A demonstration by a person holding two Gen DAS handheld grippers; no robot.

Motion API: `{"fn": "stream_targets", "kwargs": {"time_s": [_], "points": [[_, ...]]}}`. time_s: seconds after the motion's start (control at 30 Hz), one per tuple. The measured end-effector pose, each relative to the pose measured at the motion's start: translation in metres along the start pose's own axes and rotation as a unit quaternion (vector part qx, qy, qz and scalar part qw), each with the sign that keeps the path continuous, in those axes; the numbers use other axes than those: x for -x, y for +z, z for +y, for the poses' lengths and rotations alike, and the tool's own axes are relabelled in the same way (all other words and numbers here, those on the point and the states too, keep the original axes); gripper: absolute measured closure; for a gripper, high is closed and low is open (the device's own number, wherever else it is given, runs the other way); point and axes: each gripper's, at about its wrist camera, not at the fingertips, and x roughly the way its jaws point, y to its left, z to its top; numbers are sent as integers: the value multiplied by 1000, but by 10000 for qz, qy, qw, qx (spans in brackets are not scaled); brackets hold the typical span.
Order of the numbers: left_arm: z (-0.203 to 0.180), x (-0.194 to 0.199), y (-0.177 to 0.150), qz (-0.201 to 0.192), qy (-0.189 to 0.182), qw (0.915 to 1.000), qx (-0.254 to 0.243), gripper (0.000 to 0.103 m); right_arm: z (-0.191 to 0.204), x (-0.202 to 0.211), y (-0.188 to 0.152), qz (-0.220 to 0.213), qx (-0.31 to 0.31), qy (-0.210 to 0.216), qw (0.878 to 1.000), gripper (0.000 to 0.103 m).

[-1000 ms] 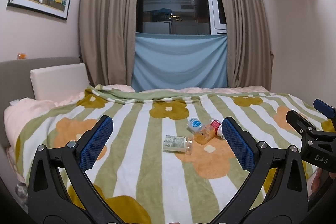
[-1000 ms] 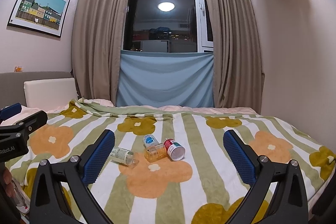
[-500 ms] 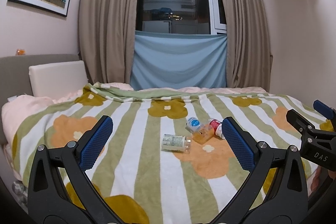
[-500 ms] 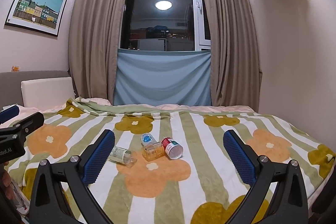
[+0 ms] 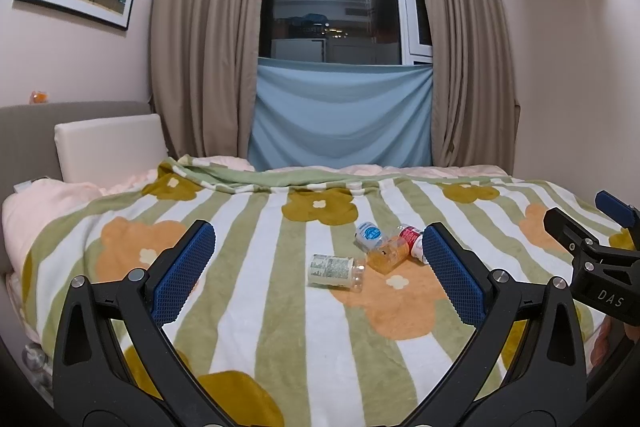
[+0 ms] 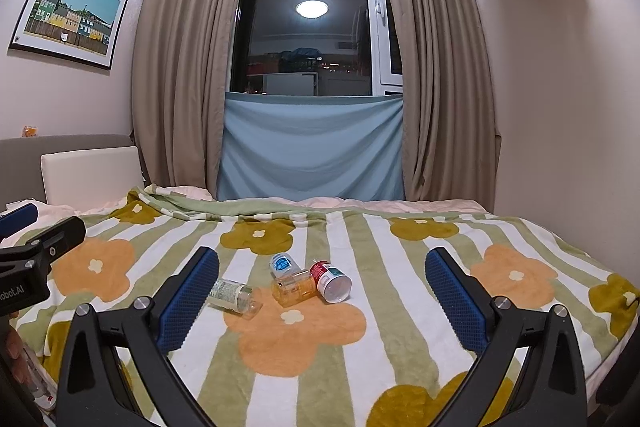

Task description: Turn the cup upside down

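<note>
While both tongs, left (image 5: pixel 318 269) and right (image 6: pixel 322 297), hang wide and empty, approach the small red-and-white plastic cup (image 6: pixel 330 280) lying on the striped bed (image 6: pixel 400 307), gripping squarely across its sides.

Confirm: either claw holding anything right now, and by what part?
Nothing held. Left claw and right claw are both open and empty; the four small containers, e.g. the orange one, lie untouched on the blanket.

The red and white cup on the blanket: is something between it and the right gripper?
Nothing visible blocks it. The right gripper is open, with only bare blanket before the red and white cup. An orange bottle touches its left side.
</note>
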Motion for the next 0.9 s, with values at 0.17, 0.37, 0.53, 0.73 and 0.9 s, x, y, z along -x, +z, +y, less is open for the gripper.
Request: {"fn": "stream_targets", "kwargs": {"time_s": [0.17, 0.37, 0.53, 0.73, 0.9], "points": [[0, 0, -1, 10, 1, 10000, -1, 0, 1, -1, -1, 11, 2, 10, 10000, 0], [2, -10, -6, 111, -4, 9999, 10, 0, 10, -9, -9, 117, 43, 15, 9999, 0], [7, -30, -13, 368, 38, 9993, 28, 0, 11, -33, -16, 344, 135, 80, 9993, 0], [18, -76, -29, 968, 95, 9953, 17, 0, 10, -102, -22, 956, 850, 468, 9907, 0], [26, -116, -44, 1428, 251, 9894, -103, 0, 14, -174, -31, 1435, 1853, 1259, 9639, 0]]}}
